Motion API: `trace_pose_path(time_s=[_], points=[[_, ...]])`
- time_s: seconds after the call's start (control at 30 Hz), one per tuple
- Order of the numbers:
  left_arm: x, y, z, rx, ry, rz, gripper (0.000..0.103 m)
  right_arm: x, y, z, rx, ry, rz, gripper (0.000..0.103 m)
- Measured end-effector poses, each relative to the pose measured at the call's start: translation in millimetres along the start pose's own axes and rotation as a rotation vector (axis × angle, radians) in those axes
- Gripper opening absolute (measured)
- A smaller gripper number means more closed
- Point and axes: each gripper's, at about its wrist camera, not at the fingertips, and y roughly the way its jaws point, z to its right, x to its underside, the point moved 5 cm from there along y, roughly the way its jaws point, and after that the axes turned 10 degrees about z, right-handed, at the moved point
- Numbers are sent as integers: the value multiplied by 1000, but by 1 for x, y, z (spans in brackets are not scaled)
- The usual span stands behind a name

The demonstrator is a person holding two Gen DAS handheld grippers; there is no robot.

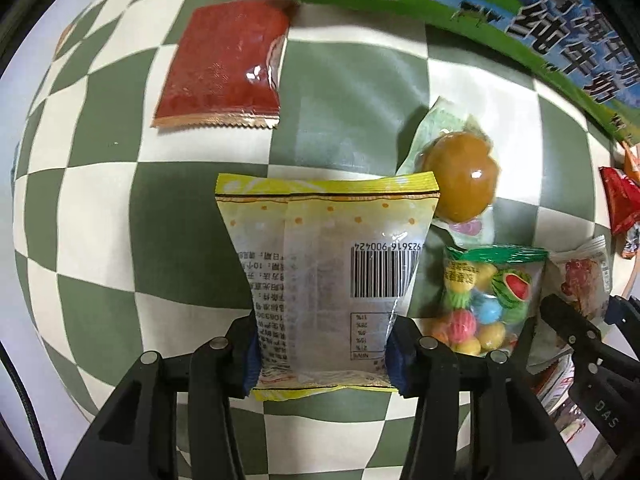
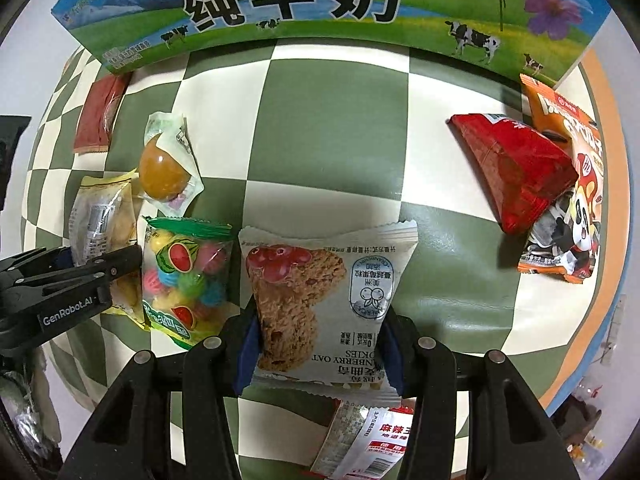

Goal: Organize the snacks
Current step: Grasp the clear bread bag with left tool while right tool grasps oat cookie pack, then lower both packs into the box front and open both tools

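My left gripper (image 1: 322, 354) is shut on a yellow-edged clear snack packet (image 1: 326, 276), barcode side up, over the checkered cloth. My right gripper (image 2: 320, 354) is shut on a white cranberry oat cookie packet (image 2: 324, 300). The left gripper also shows at the left of the right wrist view (image 2: 76, 276), still on the yellow packet (image 2: 104, 224). A bag of fruit-shaped candies (image 1: 486, 300) lies between the two held packets. A wrapped brown egg (image 1: 462, 176) lies just beyond it. A flat red packet (image 1: 224, 68) lies far left.
A milk carton box (image 2: 320, 4) stands along the far edge of the green-and-white checkered cloth (image 2: 328, 128). A red bag (image 2: 516, 172) and an orange cartoon bag (image 2: 572, 200) lie at the right. More packets (image 2: 368, 440) lie under my right gripper.
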Motion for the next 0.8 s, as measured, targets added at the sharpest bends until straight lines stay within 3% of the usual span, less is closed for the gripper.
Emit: trace_pose_path(time_s=[0.17,0.4,0.57,0.67,0.8], points=[[3,-43,2,41,-12,60,44,-1,-8,-4,-39,31,60,51],[-23,-133,26,173,-36,186,44,-21,-68,-6,-165,79,183,51],[-87,-194,53,262,-11,255,44,-70,-136,0,-240,85,322,50],[-136,-210,58,243,17,286,44,-117,-167,7,-246,79,390,51],[-203,-187,65,187,23,248,44,-169,-175,22,-193,67,432,51]])
